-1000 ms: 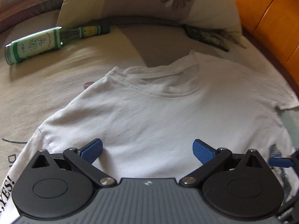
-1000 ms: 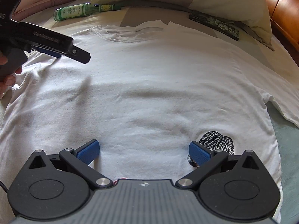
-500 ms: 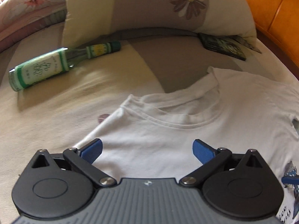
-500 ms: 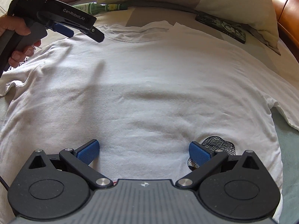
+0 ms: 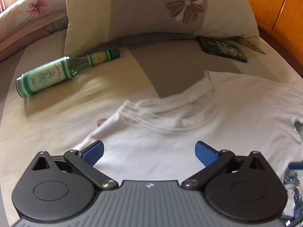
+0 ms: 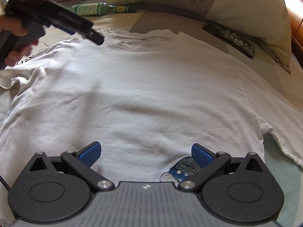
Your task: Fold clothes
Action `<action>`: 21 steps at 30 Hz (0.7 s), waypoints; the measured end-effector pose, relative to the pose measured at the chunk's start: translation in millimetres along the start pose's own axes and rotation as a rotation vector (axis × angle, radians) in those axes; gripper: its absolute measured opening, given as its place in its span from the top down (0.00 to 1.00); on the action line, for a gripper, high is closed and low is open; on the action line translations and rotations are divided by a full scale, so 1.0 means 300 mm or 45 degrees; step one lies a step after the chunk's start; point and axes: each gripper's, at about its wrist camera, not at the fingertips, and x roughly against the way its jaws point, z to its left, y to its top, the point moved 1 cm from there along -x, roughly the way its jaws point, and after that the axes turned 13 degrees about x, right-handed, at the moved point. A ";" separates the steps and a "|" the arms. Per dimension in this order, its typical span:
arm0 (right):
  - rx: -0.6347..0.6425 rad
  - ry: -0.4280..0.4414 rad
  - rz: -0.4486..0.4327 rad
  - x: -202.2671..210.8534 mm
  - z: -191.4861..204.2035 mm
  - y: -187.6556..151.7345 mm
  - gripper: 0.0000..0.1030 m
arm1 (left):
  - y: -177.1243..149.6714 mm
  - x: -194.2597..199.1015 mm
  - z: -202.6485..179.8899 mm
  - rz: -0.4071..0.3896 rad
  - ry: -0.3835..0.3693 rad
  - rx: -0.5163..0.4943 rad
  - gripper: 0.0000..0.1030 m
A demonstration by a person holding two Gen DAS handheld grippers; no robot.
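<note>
White cotton covers most of the bed point(image 5: 56, 124): a T-shirt point(image 6: 144, 94) lies flat and spread out, with its collar point(image 5: 170, 124) pointing toward the pillow point(image 5: 151, 11) and both short sleeves out to the sides; a small printed patch point(image 6: 181, 170) shows near the lower hem. The left gripper point(image 5: 149, 151) hangs over the shoulder area just below the collar, with its blue pads point(image 5: 92, 152) spread wide and nothing between them; in the right wrist view it comes in from the upper left, held by a hand point(image 6: 17, 36). The right gripper point(image 6: 145, 154) is low over the bottom part of the shirt, also wide apart and empty (its right pad is just above the printed patch). A green glass bottle point(image 5: 56, 73) lies on its side on the sheet, well apart from the shirt; a dark flat booklet point(image 5: 223, 49) rests at the foot of the pillow; an orange wooden headboard point(image 5: 274, 9) stands behind.
</note>
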 end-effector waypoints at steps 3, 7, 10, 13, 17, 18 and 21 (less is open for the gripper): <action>0.000 0.001 0.013 -0.021 -0.035 -0.013 0.00 | -0.100 0.045 -0.041 0.038 -0.035 -0.004 0.01; 0.023 0.029 0.009 -0.051 -0.055 -0.044 0.00 | -0.246 0.072 -0.066 0.072 -0.007 0.029 0.01; 0.054 0.043 -0.019 -0.052 -0.058 -0.052 0.00 | -0.332 0.113 -0.062 0.044 0.037 0.053 0.01; 0.072 0.056 -0.023 -0.055 -0.061 -0.051 0.00 | -0.410 0.169 -0.043 0.063 0.053 0.075 0.01; 0.093 0.073 0.015 -0.059 -0.064 -0.034 0.00 | -0.470 0.235 0.009 0.092 0.096 0.161 0.01; 0.097 0.077 0.030 -0.061 -0.065 -0.027 0.00 | -0.472 0.247 0.029 0.076 0.115 0.198 0.01; 0.103 0.095 0.097 -0.067 -0.070 -0.005 0.00 | -0.469 0.272 0.095 0.028 0.162 0.312 0.01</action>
